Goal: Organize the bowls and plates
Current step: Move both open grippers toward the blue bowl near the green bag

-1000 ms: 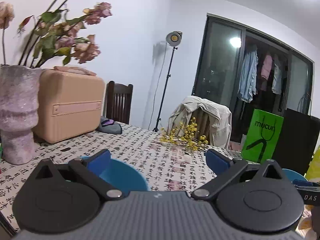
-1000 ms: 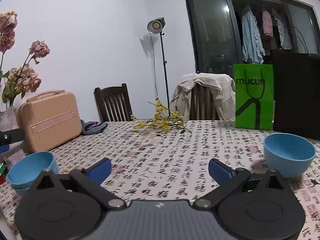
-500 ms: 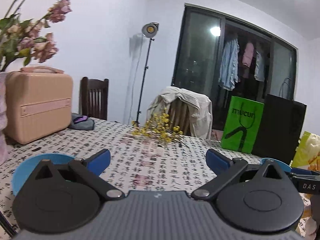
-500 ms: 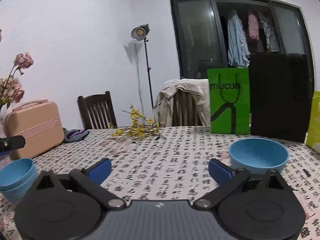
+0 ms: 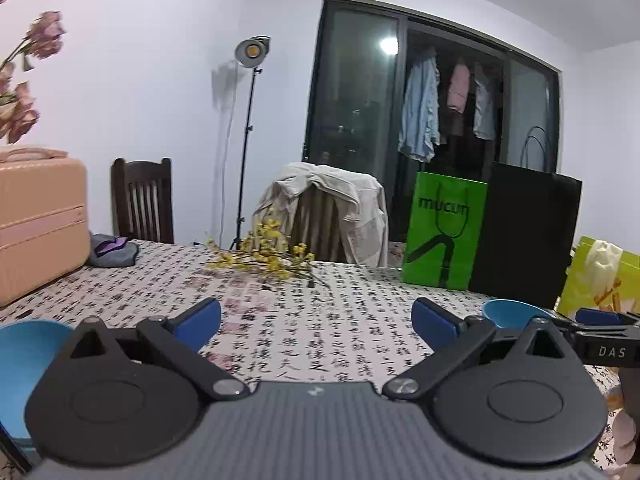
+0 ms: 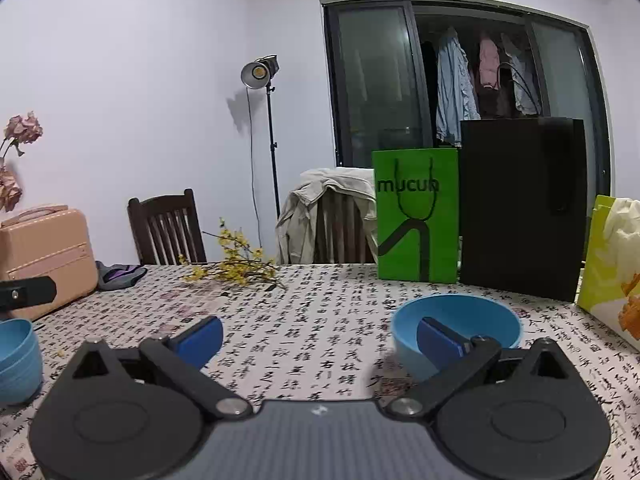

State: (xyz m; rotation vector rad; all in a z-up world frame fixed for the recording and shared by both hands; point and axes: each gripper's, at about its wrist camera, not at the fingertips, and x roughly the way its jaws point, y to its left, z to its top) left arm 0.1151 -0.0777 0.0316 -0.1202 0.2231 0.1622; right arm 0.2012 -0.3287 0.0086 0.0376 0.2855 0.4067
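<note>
The table (image 6: 320, 344), under a cloth printed with black characters, fills the lower half of both views. At its far edge stand a black bag (image 6: 520, 208) and a green bag (image 6: 416, 216), touching side by side, with a yellow-green bag (image 6: 612, 256) to their right. A pink case (image 6: 44, 256) sits at the far left, and two chairs stand behind the table, one draped with a pale jacket (image 6: 316, 208). A yellow flower sprig (image 6: 236, 268) lies on the cloth near the far side.

The right gripper (image 6: 320, 338) hangs low over the table with its fingers spread wide and nothing between them. A single blue bowl (image 6: 456, 326) stands upright on the cloth just ahead and to the right; the right finger (image 6: 440, 340) overlaps the bowl's near rim in the right wrist view, though whether it touches cannot be told. The left finger is well clear of the bowl, over bare cloth.

The left gripper (image 5: 316, 320) is likewise wide open and empty, pointing across the middle of the table. A stack of blue bowls (image 6: 18, 354) rests at the table's left edge, outside and left of the left gripper's fingers; in the left wrist view the stack (image 5: 24, 364) shows partly behind the gripper body. The single bowl (image 5: 514, 314) appears there beyond the right finger, with the other gripper's tip beside it.
</note>
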